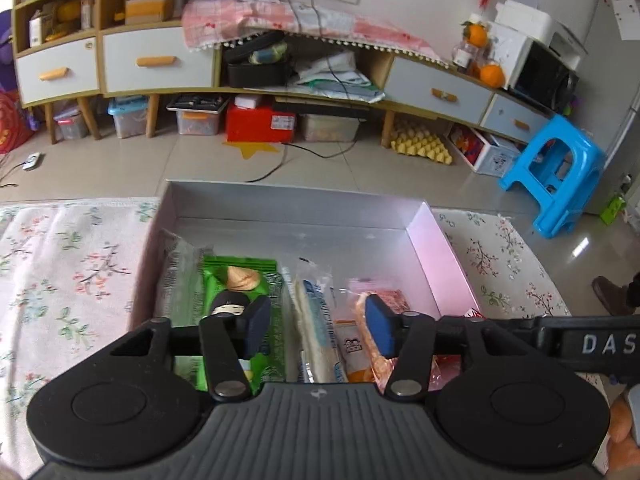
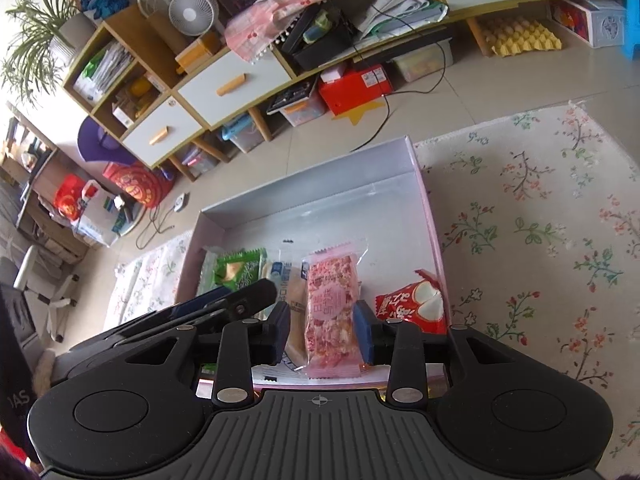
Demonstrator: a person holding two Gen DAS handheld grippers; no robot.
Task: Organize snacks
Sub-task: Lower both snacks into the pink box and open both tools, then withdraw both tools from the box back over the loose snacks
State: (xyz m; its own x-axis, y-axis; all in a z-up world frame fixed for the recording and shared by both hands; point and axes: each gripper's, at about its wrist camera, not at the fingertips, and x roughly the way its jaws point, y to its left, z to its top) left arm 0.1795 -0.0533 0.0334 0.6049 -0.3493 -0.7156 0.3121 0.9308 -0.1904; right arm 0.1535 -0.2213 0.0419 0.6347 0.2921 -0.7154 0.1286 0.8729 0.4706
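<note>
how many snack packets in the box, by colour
green snack packet: 1
pink snack packet: 1
red snack packet: 1
white-and-blue snack packet: 1
pale see-through packet, far left: 1
clear packet of tan pastry: 1
total: 6

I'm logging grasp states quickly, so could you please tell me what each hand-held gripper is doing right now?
Left hand-held gripper: open, holding nothing, over the snacks in the box.
Right hand-held gripper: shut on the pink snack bar.

Glossy plastic snack wrappers lie in a smooth card box on floral woven cloth.
</note>
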